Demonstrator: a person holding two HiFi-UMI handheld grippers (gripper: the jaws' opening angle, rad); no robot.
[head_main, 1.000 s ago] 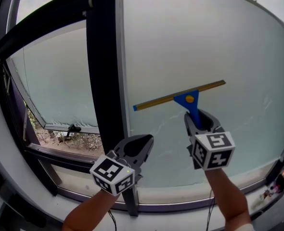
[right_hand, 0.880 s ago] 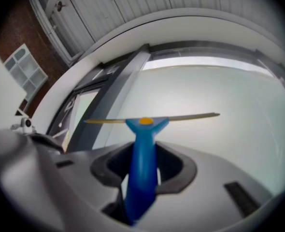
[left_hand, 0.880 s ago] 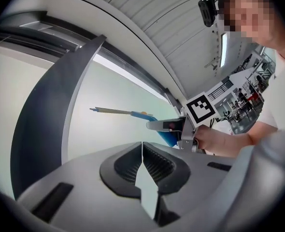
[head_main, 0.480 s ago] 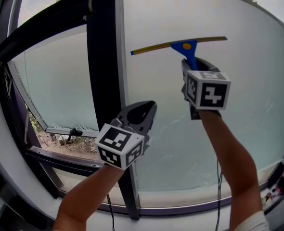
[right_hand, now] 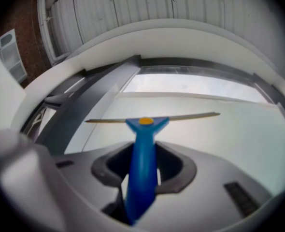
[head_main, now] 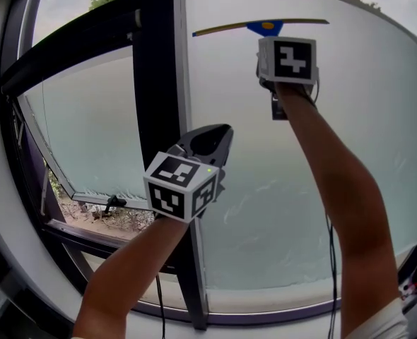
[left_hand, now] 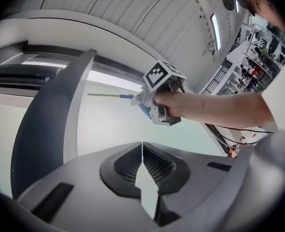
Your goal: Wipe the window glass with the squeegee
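Note:
The squeegee point(head_main: 265, 27) has a blue handle and a long thin blade that lies almost level against the top of the big window pane point(head_main: 300, 189). My right gripper point(head_main: 273, 39) is raised high below it, shut on the blue handle point(right_hand: 141, 163); its marker cube hides the jaws in the head view. The blade point(right_hand: 152, 118) spans the glass just under the upper frame. My left gripper point(head_main: 219, 131) hangs lower, in front of the black mullion point(head_main: 159, 83), shut with nothing in it point(left_hand: 142, 151). From the left gripper view I see the squeegee point(left_hand: 118, 95) and the right hand.
A smaller pane point(head_main: 88, 119) left of the mullion is tilted open, with ground and plants below it. The dark window frame point(head_main: 215, 316) curves along the bottom. A cable point(head_main: 330, 260) hangs from the right arm.
The right gripper has carried the squeegee up the glass from mid-pane to near the top edge. The left gripper has also risen, staying shut in front of the mullion.

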